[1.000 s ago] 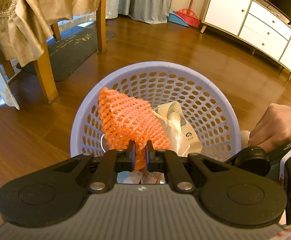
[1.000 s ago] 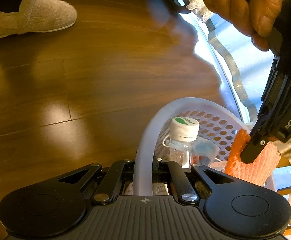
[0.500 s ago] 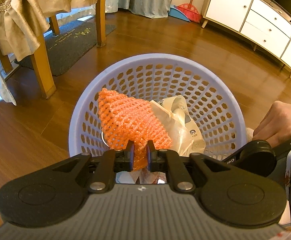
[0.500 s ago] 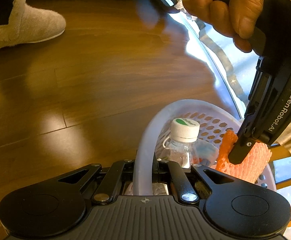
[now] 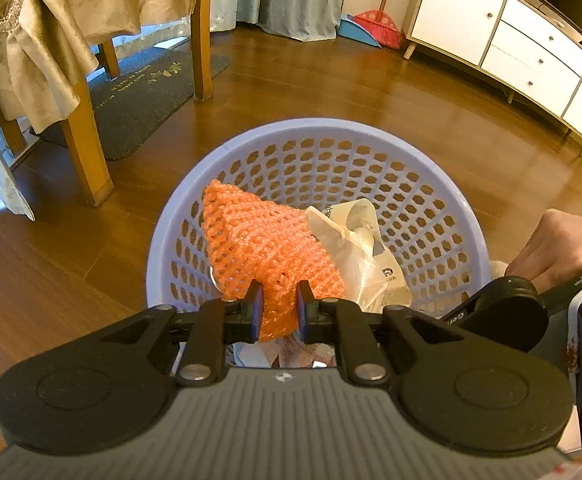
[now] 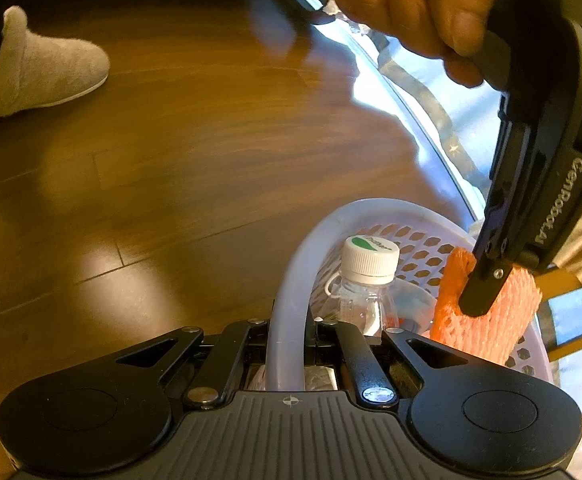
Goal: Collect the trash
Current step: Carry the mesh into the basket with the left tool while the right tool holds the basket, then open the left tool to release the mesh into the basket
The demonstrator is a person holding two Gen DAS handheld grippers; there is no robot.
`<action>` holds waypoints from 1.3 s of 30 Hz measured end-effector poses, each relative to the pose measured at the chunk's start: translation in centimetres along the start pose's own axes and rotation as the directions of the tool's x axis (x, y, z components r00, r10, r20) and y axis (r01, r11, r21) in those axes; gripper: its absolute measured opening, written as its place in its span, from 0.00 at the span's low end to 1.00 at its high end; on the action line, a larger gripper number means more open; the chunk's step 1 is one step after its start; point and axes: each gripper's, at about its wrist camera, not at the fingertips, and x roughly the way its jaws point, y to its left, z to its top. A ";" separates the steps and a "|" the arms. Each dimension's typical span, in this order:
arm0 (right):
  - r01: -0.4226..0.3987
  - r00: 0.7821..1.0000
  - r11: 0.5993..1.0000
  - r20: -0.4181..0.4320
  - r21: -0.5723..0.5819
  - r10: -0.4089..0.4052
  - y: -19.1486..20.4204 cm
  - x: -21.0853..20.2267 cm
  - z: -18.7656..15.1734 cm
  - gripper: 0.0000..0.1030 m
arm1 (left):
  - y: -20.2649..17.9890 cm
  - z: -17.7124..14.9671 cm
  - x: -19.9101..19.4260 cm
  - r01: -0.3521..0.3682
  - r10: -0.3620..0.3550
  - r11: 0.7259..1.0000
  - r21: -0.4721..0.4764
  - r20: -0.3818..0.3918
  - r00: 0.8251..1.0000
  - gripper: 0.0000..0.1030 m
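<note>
Left gripper (image 5: 278,306): narrow, pinching the lower tip of an orange foam fruit net (image 5: 267,244) above the basket's near edge.
Right gripper (image 6: 291,328): clamped on the near rim of the round lavender perforated plastic basket (image 5: 443,216).
Basket: on the brown wooden floor (image 5: 51,264).
Inside the basket: the net beside a crumpled cream plastic bag (image 5: 361,248), plus a clear plastic bottle with a white cap (image 6: 365,276) near the gripped rim.
Left hand (image 6: 423,12): wrapped round its gripper's handle.
</note>
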 end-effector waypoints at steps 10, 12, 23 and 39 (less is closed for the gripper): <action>0.012 1.000 0.997 0.010 0.071 -0.013 -1.0 -0.2 0.1 0.01 | 0.3 0.7 -0.8 -0.002 0.002 1.000 -0.004 0.035 0.999 0.23; 0.015 1.000 0.996 0.013 0.092 -0.016 -1.2 -0.3 0.0 0.01 | 0.4 0.8 -1.1 0.000 0.000 1.000 -0.002 0.044 0.999 0.27; 0.037 0.999 0.981 0.005 0.192 -0.038 -2.1 -1.2 -1.0 0.03 | 0.9 0.6 -2.9 -0.039 0.040 0.999 -0.011 0.080 0.996 0.35; 0.152 0.986 0.979 0.044 0.135 -0.159 -1.8 0.0 -1.6 0.04 | 2.7 -0.7 -3.6 -0.073 0.076 0.996 -0.042 0.071 0.995 0.35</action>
